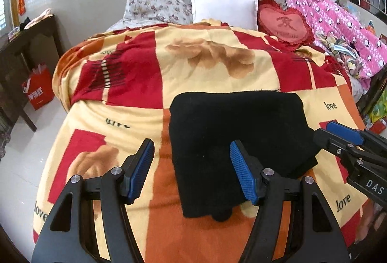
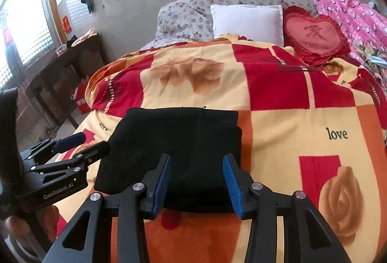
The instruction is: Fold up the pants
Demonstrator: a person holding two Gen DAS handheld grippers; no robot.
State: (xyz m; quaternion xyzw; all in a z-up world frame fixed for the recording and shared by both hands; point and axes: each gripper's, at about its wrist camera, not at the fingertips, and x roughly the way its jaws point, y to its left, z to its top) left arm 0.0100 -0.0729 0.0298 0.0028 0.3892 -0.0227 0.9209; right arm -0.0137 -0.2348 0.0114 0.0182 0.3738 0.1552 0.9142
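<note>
Left hand-held gripper (image 1: 191,169) wide open, right hand-held gripper (image 2: 197,182) half-open, both empty above folded black pants (image 1: 237,132).

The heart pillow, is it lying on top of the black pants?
No, the heart pillow sits far up by the white pillow, well apart from the folded black pants.

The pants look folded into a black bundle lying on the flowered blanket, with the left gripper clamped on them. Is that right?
Not quite. The pants are a folded black bundle on the blanket, but the left gripper is open, clamping nothing, as the left wrist view shows.
</note>
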